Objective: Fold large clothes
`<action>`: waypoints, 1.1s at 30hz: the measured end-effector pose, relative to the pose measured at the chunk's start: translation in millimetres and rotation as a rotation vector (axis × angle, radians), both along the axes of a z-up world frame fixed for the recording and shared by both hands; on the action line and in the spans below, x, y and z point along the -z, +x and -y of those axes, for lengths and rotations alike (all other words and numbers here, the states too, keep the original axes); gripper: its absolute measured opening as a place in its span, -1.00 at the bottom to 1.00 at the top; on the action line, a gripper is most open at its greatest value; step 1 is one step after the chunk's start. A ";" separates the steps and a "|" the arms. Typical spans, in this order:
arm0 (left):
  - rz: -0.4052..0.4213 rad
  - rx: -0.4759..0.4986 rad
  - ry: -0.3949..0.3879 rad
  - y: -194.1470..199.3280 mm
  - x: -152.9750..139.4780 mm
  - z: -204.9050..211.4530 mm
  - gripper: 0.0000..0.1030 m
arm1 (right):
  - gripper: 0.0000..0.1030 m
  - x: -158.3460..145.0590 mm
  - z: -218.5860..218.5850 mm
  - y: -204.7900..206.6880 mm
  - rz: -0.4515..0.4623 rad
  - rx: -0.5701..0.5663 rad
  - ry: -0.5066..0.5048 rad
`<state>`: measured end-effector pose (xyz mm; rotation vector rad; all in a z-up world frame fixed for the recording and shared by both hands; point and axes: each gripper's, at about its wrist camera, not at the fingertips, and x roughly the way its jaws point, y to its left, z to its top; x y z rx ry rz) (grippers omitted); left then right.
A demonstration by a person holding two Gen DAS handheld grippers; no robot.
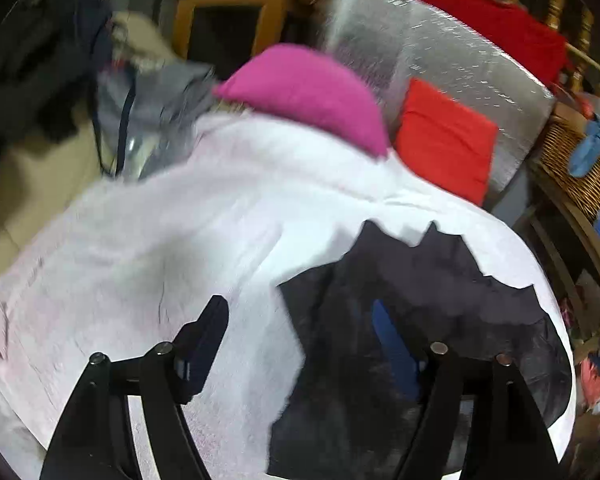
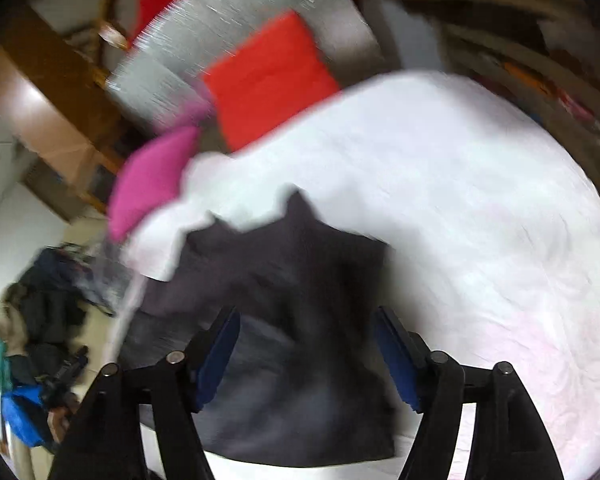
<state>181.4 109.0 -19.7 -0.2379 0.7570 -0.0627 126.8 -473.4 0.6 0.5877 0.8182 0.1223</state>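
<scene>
A dark grey garment [image 1: 400, 320] lies on a white cloth-covered surface [image 1: 160, 248]. In the left wrist view it is at the lower right, with a jagged far edge. My left gripper [image 1: 300, 344] is open above it; its right finger [image 1: 396, 352] is over the dark fabric, its left finger [image 1: 204, 340] over the white cloth. In the right wrist view the garment [image 2: 284, 304] fills the lower middle. My right gripper [image 2: 306, 356] is open just above it, nothing between the fingers. Both views are motion-blurred.
A pink folded item [image 1: 308, 92] and a red folded item [image 1: 444, 140] lie beyond the garment on a silver mat [image 1: 420, 48]. A heap of dark clothes [image 2: 48, 308] lies on the floor to the left. A wicker basket [image 1: 580, 168] stands at the right, wooden furniture [image 1: 228, 12] behind.
</scene>
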 end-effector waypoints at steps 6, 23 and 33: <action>0.008 0.160 0.105 -5.4 17.4 82.0 0.58 | 0.61 34.8 -40.0 44.2 -0.043 -0.155 0.123; -0.070 0.121 0.170 -66.7 31.4 131.2 0.69 | 0.78 -16.1 -105.0 -45.3 0.025 -0.024 -0.161; 0.032 0.093 0.192 -119.2 -3.3 146.0 0.81 | 0.96 -13.8 -161.5 -127.8 0.027 0.013 -0.372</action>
